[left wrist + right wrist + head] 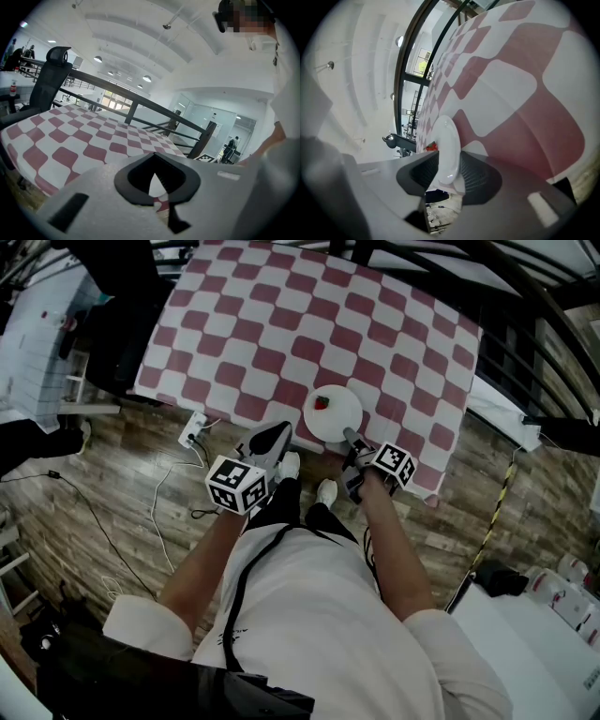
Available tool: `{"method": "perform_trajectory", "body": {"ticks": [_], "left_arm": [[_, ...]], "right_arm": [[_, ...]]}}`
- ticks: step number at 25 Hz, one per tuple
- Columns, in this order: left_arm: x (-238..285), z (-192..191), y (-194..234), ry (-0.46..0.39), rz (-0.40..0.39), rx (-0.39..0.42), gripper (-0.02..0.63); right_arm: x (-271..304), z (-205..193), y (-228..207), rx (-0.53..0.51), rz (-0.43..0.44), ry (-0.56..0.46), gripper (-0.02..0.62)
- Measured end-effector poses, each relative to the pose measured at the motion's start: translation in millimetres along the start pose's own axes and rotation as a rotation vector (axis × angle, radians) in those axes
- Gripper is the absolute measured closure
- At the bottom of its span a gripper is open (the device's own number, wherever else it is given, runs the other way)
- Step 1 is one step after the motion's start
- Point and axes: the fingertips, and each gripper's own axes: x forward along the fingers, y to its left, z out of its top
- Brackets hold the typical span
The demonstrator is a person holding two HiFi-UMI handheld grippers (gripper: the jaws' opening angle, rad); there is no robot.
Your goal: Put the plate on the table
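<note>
Plate [333,412] is sitting on the checkered tabletop [234,334] near its front edge. Its rim is lying between the right claw's [350,438] parted jaws, seemingly unpinched. Backing out level is looking safest, so nothing drags. The left claw [272,439] is hanging closed and empty.

Plate [333,412] on table [281,324] near its front edge, rim between right claw [349,438] jaws, left claw [275,437] just left

Left arm [200,563] and right arm [396,542] reached forward. Left tongs [274,437] had jaws together. Right tongs [349,436], just beside them, had jaws apart.
</note>
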Motion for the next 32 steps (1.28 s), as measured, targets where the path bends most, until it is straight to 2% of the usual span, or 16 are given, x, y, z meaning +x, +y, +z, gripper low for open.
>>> {"method": "perform_trajectory", "body": {"ticks": [2, 4, 9, 13, 14, 16, 20, 24, 28, 32], "left_arm": [[-2, 2, -4, -0.002, -0.007, 0.005, 0.6], [-3, 4, -10, -0.004, -0.017, 0.009, 0.6], [-4, 14, -30, -0.026, -0.036, 0.03, 0.6], [-4, 25, -44, -0.051, -0.051, 0.047, 0.6], [-4, 28, -48, -0.058, -0.055, 0.05, 0.6], [-6, 33, -55, -0.07, -0.06, 0.057, 0.6], [-10, 47, -67, -0.097, -0.068, 0.079, 0.6], [-20, 55, -82, -0.115, -0.074, 0.093, 0.6], [-26, 63, -88, -0.131, -0.069, 0.113, 0.6], [-31, 59, -95, -0.108, -0.088, 0.123, 0.599]], "right_arm": [[-2, -2, 8, -0.024, 0.015, 0.005, 0.391], [-10, -4, 10, -0.044, 0.012, 0.009, 0.388], [-37, -6, 8, -0.083, 0.008, 0.003, 0.416], [-62, -3, 26, -0.176, 0.051, -0.017, 0.524], [-69, -2, 34, -0.203, 0.075, -0.024, 0.555], [-82, 0, 55, -0.25, 0.141, -0.04, 0.577], [-112, 4, 95, -0.372, 0.247, -0.076, 0.588], [-143, -4, 118, -0.512, 0.276, -0.086, 0.589], [-166, -7, 135, -0.594, 0.299, -0.117, 0.589], [-187, -11, 148, -0.665, 0.32, -0.145, 0.589]]}}
